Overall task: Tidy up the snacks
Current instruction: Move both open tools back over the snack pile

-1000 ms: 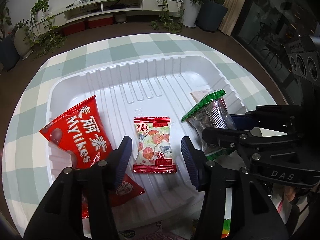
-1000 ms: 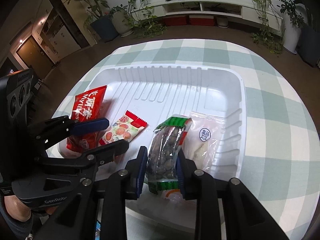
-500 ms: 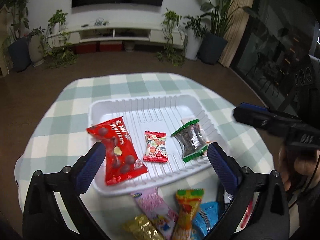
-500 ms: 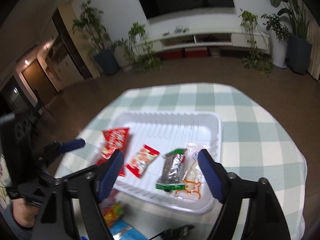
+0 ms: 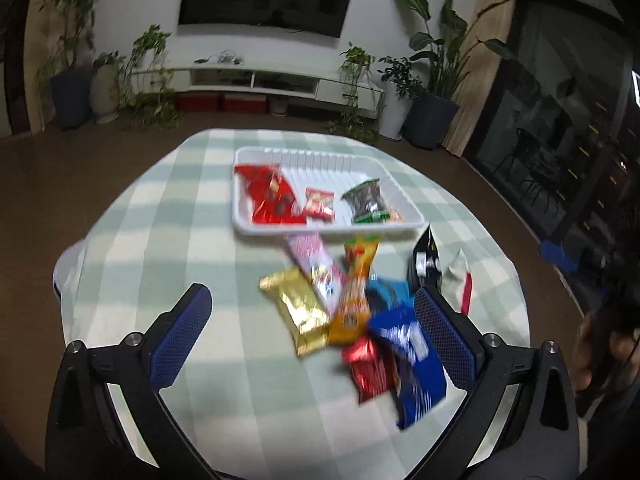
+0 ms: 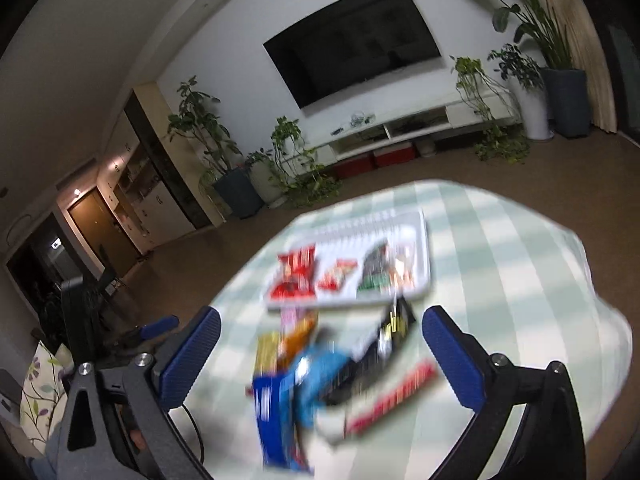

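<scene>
A white tray [image 5: 316, 158] sits at the far side of the checked table and holds a red Mylikes bag [image 5: 269, 196], a small red candy packet [image 5: 319, 203], a green-topped dark packet [image 5: 366, 201] and a clear packet behind it. The tray also shows in the right wrist view [image 6: 423, 248]. A pile of loose snacks lies nearer: a gold packet [image 5: 300, 312], an orange packet [image 5: 356, 280], a blue bag [image 5: 412, 356], a black packet [image 5: 424, 256]. My left gripper [image 5: 312, 336] is open and empty, pulled back over the pile. My right gripper [image 6: 320, 356] is open and empty above the blurred pile.
The round table wears a green and white checked cloth [image 5: 168, 216], its edge dropping off on all sides. A TV wall, a low white cabinet [image 5: 256, 80] and potted plants stand beyond. The other gripper's blue finger [image 5: 558, 255] shows at the right.
Both grippers let go of their packets in the tray, opened wide and pulled back and up from the tray. The loose snack pile has come into view.
</scene>
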Demonstrator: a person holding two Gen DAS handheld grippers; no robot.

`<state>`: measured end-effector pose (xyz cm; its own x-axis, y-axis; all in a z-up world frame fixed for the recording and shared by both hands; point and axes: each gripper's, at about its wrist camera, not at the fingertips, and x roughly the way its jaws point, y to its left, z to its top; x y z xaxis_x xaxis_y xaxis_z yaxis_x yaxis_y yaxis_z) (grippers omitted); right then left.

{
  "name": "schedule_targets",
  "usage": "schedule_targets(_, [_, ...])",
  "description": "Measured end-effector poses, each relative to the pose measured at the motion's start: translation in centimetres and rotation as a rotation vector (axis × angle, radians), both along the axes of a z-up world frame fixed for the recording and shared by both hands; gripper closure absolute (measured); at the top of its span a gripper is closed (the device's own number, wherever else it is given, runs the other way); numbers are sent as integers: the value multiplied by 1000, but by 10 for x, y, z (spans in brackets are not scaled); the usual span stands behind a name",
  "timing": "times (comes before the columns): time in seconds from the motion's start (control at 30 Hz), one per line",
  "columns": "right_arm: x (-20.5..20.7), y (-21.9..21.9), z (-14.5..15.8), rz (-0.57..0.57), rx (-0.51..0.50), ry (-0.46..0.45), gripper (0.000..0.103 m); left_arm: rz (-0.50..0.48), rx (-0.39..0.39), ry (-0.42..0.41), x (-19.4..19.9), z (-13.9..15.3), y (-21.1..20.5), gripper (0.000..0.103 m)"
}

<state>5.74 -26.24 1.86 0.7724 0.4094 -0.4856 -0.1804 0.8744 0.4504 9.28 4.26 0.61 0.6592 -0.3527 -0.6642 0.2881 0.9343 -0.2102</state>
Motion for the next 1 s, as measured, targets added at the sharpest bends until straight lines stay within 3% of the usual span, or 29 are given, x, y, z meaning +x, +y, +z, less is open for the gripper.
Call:
schedule_targets(0.13, [-40,15,-27,-11,-9,63,0,38,-36,82,-32,-27,16,0])
schedule_targets(0.27, [-61,42,-46,-12,-95,101,3,64,-67,132,-58,-47,26,0])
schedule_targets(0.37, [-60,66,-53,12,-179,130,12,65,-99,139,-73,-52,32,0])
schedule_targets(0.5, [-58,92,-52,65,-254,110,15,59,-94,115,-85,-47,34,0])
schedule_targets(0.77, [-33,120,-60,124,-300,168,34,51,-94,105,-85,-41,36,0])
schedule_targets(1.0, [-16,129,-79,129,-347,252,40,40,-111,114,-84,-47,37,2])
